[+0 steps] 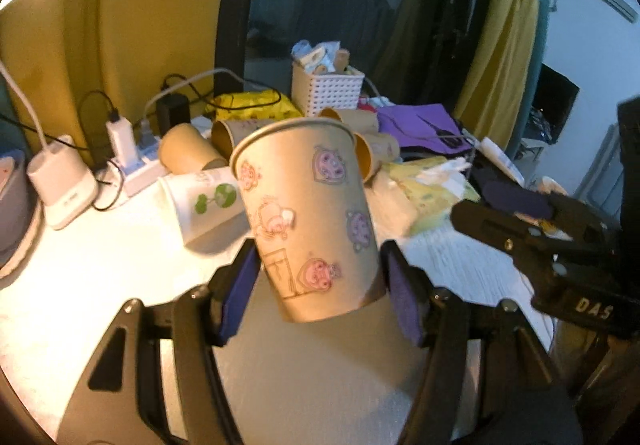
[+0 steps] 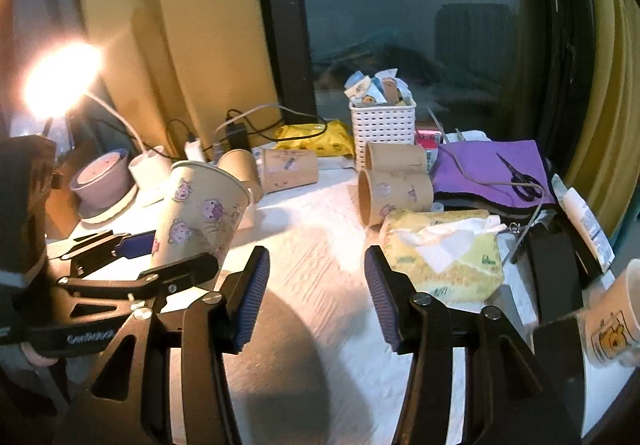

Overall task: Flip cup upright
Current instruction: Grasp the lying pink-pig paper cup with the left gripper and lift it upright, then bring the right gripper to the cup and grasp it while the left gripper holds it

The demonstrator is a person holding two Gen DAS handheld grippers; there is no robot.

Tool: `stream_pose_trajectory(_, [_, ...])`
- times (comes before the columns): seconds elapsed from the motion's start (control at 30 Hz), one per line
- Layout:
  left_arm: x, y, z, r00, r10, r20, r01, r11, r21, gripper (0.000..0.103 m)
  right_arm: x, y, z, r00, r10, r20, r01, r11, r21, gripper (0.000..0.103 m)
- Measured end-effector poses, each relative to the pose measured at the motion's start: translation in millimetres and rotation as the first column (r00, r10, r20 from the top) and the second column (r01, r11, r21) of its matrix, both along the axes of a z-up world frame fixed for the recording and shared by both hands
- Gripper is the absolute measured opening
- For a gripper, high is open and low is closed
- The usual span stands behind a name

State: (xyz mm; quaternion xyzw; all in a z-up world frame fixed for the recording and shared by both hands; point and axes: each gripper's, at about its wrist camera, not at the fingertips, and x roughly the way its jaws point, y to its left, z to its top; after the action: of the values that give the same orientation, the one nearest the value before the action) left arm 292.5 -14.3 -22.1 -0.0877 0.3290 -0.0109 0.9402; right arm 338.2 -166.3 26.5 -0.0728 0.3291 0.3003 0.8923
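Observation:
A tan paper cup with pink and purple cartoon prints [image 1: 308, 217] stands nearly upright, mouth up, tilted a little to the left, between the pads of my left gripper [image 1: 318, 277]. The pads touch its lower sides, so the gripper is shut on the cup. The cup's base hangs just above the white table. The same cup [image 2: 196, 213] and the left gripper [image 2: 160, 257] show at the left in the right wrist view. My right gripper [image 2: 316, 293] is open and empty over the table, to the right of the cup.
Several tan cups [image 2: 394, 191] lie on their sides at the back, with a white cup [image 1: 208, 205] lying behind the held one. A tissue pack [image 2: 444, 253], white basket [image 2: 382, 125], purple cloth with scissors [image 2: 520, 177], chargers [image 1: 120, 145] and a lamp base [image 1: 60, 181] surround the table [image 1: 80, 285].

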Motion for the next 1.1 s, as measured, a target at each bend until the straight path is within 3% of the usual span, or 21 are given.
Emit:
stream_pose_trajectory(0.03, [-7, -2, 1, 1.0, -0.002, 0.006, 0.002, 1.0, 0.007, 0.063, -7, 0, 3, 1.0, 0.004, 0.004, -0.004, 1.0, 0.006, 0.073])
stream_pose_trajectory(0.3, [-74, -11, 1, 0.998, -0.019, 0.057, 0.017, 0.999, 0.046, 0.063, -59, 6, 14, 0.999, 0.031, 0.02, -0.031, 0.999, 0.011, 0.073])
stream_pose_trajectory(0.6, [-140, -21, -15, 0.996, -0.008, 0.083, 0.002, 0.998, 0.069, 0.063, -111, 16, 14, 0.991, 0.126, -0.039, -0.123, 0.989, 0.079, 0.073])
stream_pose_trajectory(0.73, [-166, -28, -24, 0.992, -0.004, 0.124, -0.01, 0.994, 0.109, 0.063, -130, 20, 12, 0.978, 0.191, -0.083, -0.179, 0.975, 0.133, 0.073])
stream_pose_trajectory(0.87, [-193, -41, -31, 0.982, -0.009, 0.189, -0.029, 0.98, 0.199, 0.063, -148, 25, 6, 0.953, 0.265, -0.143, -0.237, 0.953, 0.187, 0.073])
stream_pose_trajectory(1.1, [-229, -59, -40, 0.963, -0.037, 0.268, -0.036, 0.965, 0.262, 0.063, -167, 24, -2, 0.921, 0.318, -0.226, -0.258, 0.931, 0.256, 0.073])
